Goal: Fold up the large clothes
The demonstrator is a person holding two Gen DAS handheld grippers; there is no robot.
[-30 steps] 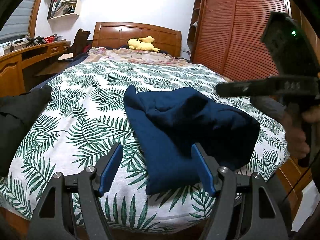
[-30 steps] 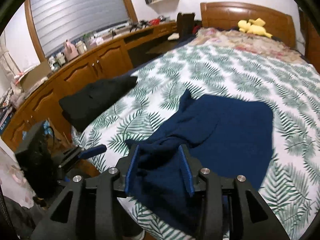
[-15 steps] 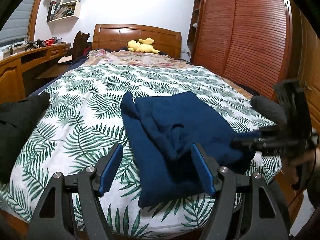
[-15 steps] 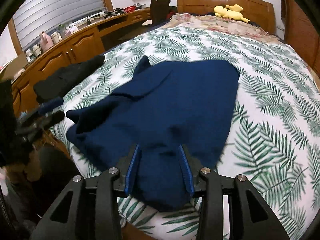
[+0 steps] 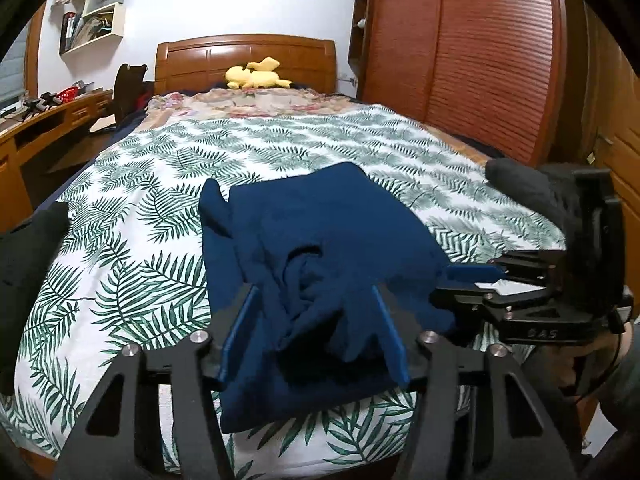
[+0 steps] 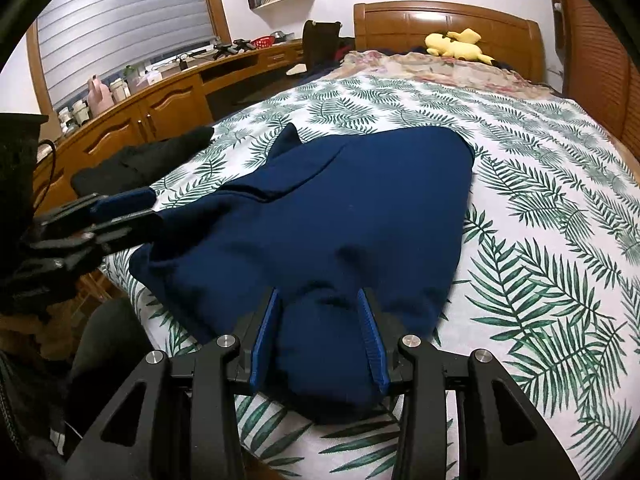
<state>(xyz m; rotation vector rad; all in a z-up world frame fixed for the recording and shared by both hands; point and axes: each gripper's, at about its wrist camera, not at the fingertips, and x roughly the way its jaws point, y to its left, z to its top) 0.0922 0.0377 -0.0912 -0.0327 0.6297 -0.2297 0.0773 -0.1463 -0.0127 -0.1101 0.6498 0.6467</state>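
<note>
Palm-leaf print bedspread (image 5: 132, 240) covers the whole bed, giving a broad flat work surface, w/ the navy sweatshirt (image 6: 340, 216) laid near the foot end so both grippers reach it from the edge. Garment looks partly folded: body flat toward the headboard, a sleeve or side flap doubled over on the left side, near hem bunched up. Black garment (image 6: 144, 160) sits apart at the left bed edge, prob. parked out of the way. Right gripper (image 6: 320, 336) has a rounded lump of the near hem btwn its blue pads, jaws part-way in and pinching that cloth – likely to lift or drag the edge. Left gripper (image 5: 316, 332) straddles the rumpled folds at the other near corner; jaws closing on the fabric, but pads don't clearly press it yet. Yellow plush toy (image 5: 256, 76) rests by the headboard, well clear.
</note>
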